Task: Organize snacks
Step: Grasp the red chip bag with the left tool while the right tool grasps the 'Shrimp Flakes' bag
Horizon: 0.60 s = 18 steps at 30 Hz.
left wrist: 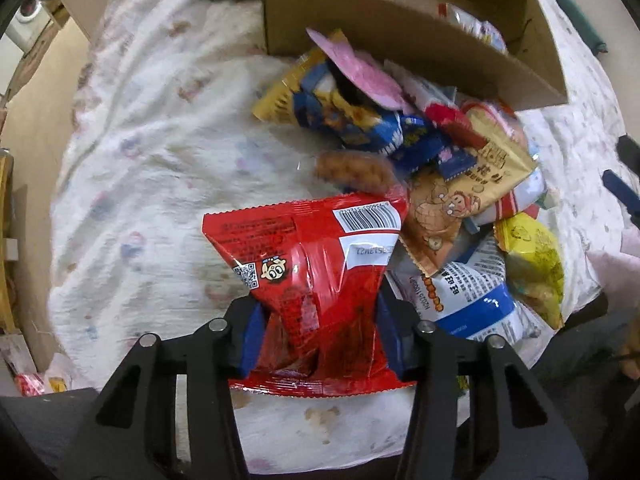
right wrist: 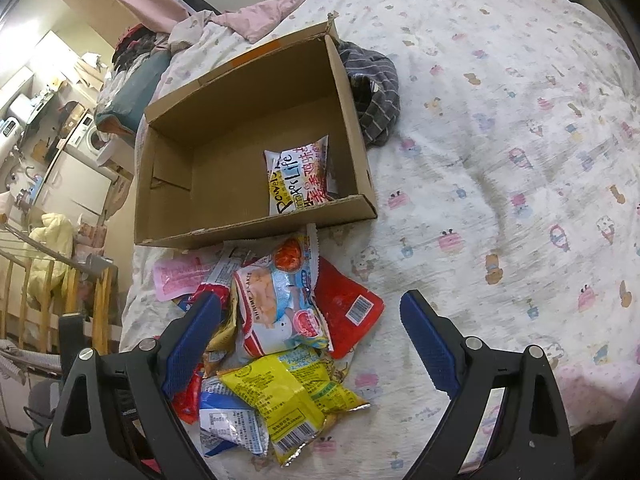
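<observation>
- Left gripper (left wrist: 318,332) pinches the red snack packet (left wrist: 308,264), which sits between its pads.
- Right gripper (right wrist: 312,344) hangs spread, empty, above the snack pile (right wrist: 276,344).
- Step: pickup. Next, probably lift towards the cardboard box (left wrist: 400,36) ahead.

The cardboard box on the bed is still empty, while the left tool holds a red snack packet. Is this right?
Not quite. The cardboard box is not empty: the right wrist view shows one snack packet already inside. The left tool does hold the red snack packet.

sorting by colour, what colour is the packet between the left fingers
Red, with a white barcode label; clearest in the left wrist view.
</observation>
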Motion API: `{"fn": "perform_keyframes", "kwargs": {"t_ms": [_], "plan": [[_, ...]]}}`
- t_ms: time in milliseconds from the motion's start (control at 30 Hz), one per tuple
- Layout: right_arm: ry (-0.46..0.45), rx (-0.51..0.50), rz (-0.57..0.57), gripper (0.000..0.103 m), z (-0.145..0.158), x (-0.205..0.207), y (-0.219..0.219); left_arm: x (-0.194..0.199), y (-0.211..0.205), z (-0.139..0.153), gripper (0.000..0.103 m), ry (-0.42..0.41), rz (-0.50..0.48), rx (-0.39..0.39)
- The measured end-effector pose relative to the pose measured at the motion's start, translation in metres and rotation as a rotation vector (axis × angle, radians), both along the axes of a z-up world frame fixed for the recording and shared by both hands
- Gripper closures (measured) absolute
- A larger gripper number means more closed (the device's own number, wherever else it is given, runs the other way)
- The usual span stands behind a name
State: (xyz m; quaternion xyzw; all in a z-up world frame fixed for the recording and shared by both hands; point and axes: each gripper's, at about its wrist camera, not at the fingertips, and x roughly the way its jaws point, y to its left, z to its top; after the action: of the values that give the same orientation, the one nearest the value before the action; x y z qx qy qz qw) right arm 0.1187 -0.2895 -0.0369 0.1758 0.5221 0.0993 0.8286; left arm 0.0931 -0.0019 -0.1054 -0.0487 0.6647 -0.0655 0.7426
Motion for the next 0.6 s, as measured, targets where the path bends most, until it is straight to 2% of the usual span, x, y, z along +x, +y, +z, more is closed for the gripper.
{"fn": "perform_keyframes", "kwargs": {"t_ms": [67, 233, 300, 467, 600], "plan": [[0.001, -0.003, 0.005, 0.01, 0.0, 0.0, 0.003, -0.005, 0.008, 0.015, 0.058, -0.048, 0.017, 0.0], [0.04, -0.033, 0.021, 0.01, -0.012, 0.007, 0.013, -0.01, 0.022, 0.053, 0.058, -0.2, 0.066, 0.062], [0.083, -0.086, 0.034, 0.01, -0.023, 0.012, 0.02, -0.006, 0.025, 0.056, 0.058, -0.219, 0.077, 0.057], [0.131, -0.21, 0.091, 0.019, -0.043, 0.02, 0.043, -0.01, 0.03, 0.06, 0.058, -0.233, 0.07, 0.047], [0.184, -0.226, 0.134, 0.02, -0.063, 0.03, 0.06, -0.007, 0.033, 0.057, 0.058, -0.231, 0.074, 0.046]]}}
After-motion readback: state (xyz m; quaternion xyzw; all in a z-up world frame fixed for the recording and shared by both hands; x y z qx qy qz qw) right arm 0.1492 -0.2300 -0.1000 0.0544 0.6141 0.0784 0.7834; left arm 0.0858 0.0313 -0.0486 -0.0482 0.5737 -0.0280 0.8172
